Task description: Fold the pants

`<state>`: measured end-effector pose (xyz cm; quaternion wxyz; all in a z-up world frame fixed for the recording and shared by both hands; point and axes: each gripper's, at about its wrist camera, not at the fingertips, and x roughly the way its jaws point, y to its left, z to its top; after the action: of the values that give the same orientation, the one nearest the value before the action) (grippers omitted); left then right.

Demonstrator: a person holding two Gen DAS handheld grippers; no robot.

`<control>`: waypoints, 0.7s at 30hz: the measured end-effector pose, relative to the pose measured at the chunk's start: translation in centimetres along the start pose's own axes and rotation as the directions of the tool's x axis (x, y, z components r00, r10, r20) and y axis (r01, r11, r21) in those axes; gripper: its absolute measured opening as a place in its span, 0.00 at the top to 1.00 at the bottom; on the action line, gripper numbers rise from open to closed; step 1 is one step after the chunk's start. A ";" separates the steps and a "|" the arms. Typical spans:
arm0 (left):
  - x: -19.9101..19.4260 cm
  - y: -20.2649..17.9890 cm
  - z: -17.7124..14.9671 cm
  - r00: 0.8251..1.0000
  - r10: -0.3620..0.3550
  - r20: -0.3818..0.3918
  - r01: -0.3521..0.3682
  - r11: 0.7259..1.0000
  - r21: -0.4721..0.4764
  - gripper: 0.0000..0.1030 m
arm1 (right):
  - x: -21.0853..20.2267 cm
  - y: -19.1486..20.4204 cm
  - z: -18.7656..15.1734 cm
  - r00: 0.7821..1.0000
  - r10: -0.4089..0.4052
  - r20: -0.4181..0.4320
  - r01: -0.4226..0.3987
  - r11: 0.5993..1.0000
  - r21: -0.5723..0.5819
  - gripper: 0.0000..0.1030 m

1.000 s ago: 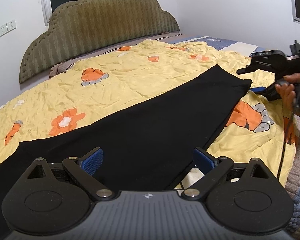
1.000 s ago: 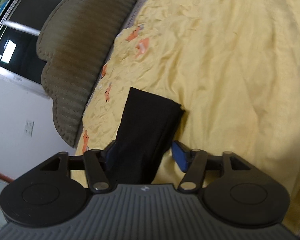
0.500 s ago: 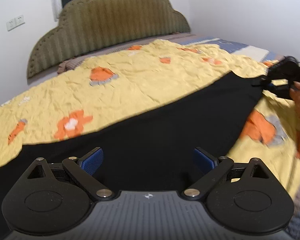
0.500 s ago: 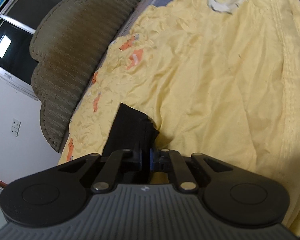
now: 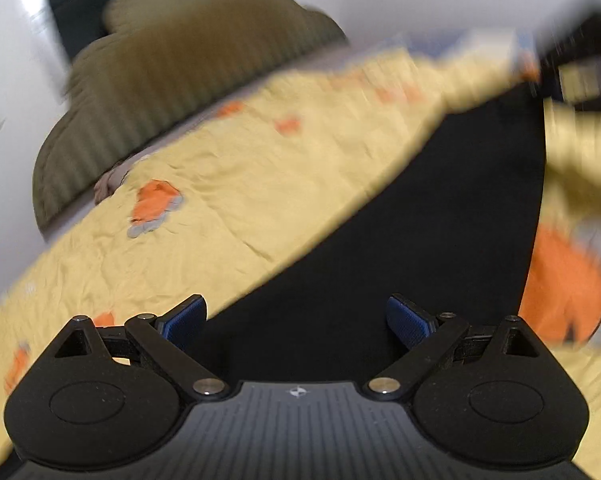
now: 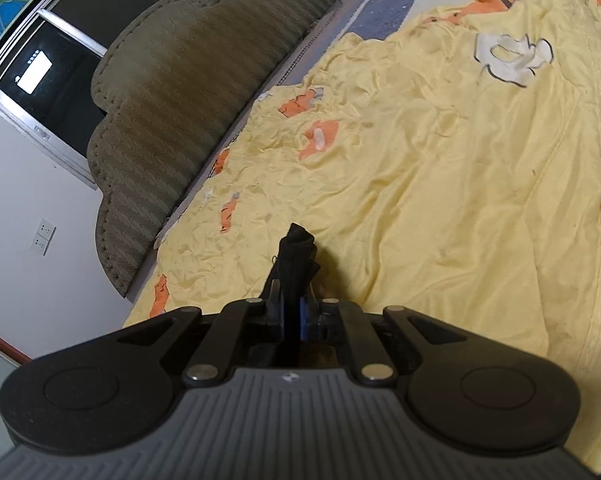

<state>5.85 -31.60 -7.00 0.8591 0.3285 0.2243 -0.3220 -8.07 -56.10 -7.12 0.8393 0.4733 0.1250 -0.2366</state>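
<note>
Black pants [image 5: 412,248] lie stretched across a yellow bedspread [image 5: 236,184], running from under my left gripper up to the far right. My left gripper [image 5: 296,320] is open, its blue pads on either side of the near part of the pants, holding nothing. The left wrist view is blurred by motion. My right gripper [image 6: 293,312] is shut on the end of the pants [image 6: 296,252]; a bunched black tip sticks up past the fingertips, lifted off the bedspread [image 6: 440,208].
An olive padded headboard [image 6: 180,112] stands at the far side of the bed against a white wall. A dark window [image 6: 48,60] is above it. The bedspread has orange cartoon prints [image 5: 156,204]. The bed's edge runs along the right.
My right gripper closed on the end of the pants and lifted it. The left gripper stayed open and swung along the pants, blurring its view.
</note>
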 end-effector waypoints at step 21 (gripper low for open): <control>-8.7 12.9 -10.8 0.931 0.359 -0.065 -0.361 0.885 -0.293 0.05 | -2.7 17.2 -7.4 0.992 0.113 -0.064 -0.129 0.795 -0.592 0.92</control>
<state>7.02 -12.96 -3.77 0.9427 0.2314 0.2094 -0.1178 -1.46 -41.46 2.82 0.9570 0.1962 0.1732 -0.1253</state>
